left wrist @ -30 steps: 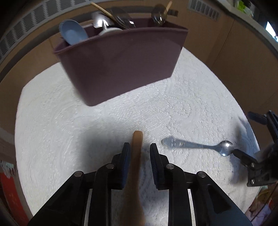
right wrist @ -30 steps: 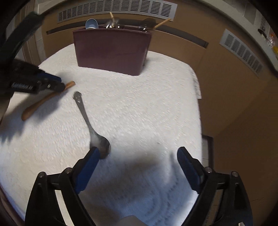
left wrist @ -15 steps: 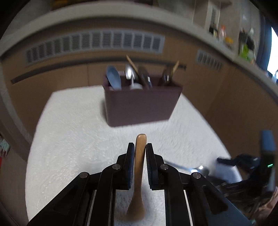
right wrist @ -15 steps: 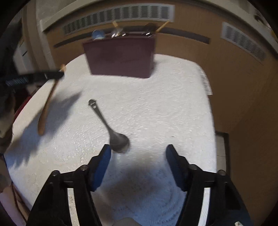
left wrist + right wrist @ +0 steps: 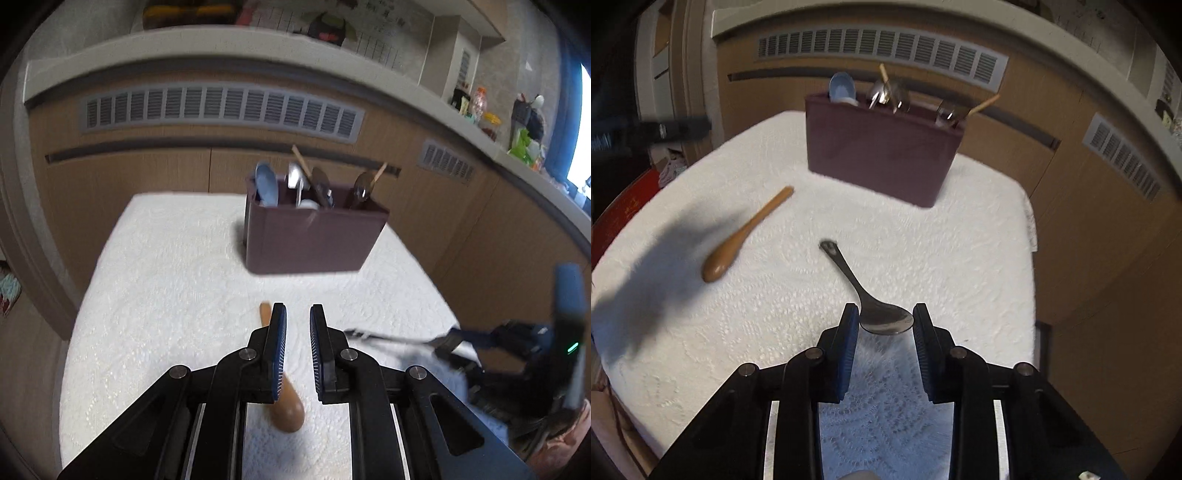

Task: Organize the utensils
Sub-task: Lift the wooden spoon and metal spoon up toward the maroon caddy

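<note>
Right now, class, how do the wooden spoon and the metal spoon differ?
The wooden spoon is brown and matte; the metal spoon is grey and shiny. The wooden spoon lies free on the white cloth; the metal spoon's bowl sits between the jaws of the right hand-held gripper, which have just been closing. Both point their handles toward the maroon caddy.

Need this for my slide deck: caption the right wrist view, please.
Right gripper, its jaws just closing, clamps a metal spoon by its bowl; wooden spoon lies loose on the cloth.
</note>
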Motion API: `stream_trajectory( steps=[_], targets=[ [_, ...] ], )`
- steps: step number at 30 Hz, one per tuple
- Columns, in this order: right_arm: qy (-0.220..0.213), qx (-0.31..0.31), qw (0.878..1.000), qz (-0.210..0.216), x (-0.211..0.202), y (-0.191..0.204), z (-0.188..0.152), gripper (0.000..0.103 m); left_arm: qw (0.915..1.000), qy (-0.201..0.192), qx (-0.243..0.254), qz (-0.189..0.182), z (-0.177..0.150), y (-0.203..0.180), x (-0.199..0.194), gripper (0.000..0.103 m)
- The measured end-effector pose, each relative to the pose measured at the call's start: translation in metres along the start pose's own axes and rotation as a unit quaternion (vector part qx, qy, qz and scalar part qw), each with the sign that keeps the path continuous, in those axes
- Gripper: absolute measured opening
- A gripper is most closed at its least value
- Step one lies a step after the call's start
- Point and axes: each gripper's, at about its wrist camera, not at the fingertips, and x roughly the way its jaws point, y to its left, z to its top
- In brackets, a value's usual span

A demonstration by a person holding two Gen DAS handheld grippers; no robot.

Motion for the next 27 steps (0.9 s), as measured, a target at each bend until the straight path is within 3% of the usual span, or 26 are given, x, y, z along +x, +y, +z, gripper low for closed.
stream_trajectory(
  steps=[6,8,10,11,17,18,19,20,27],
  targets=[
    [-0.061,0.042,0.997,-0.014,-0.048,-0.024,0.033,0.027,0.9978,0.061,-0.017,0.017,-0.030,0.009,0.021,0.022],
    [-0.077,0.054,0.995,-0.014,-0.057,-0.029,0.043,0.027,0.9967,0.078,-0.019,0.010,-0.043,0.007,0.026,0.031],
    [-0.084,0.059,0.995,-0.012,-0.059,-0.031,0.051,0.027,0.9957,0.091,-0.016,0.009,-0.057,0.000,0.030,0.049],
    [-0.084,0.060,0.995,-0.014,-0.058,-0.031,0.053,0.027,0.9954,0.094,-0.015,0.015,-0.063,-0.003,0.033,0.052],
    [-0.073,0.066,0.995,-0.010,-0.048,-0.028,0.050,0.027,0.9918,0.108,0.004,0.068,-0.075,-0.015,0.055,0.051],
    [-0.073,0.067,0.995,-0.012,-0.047,-0.028,0.049,0.027,0.9915,0.106,0.004,0.075,-0.075,-0.014,0.057,0.044],
    [-0.074,0.067,0.995,-0.013,-0.047,-0.028,0.048,0.027,0.9915,0.102,0.005,0.080,-0.074,-0.013,0.058,0.030],
    [-0.075,0.067,0.995,-0.019,-0.048,-0.028,0.047,0.027,0.9919,0.100,0.002,0.079,-0.073,-0.011,0.056,0.031],
    [-0.092,0.063,0.993,-0.030,-0.061,-0.030,0.046,0.027,0.9962,-0.012,0.022,0.084,-0.038,-0.009,-0.002,0.031]
  ],
)
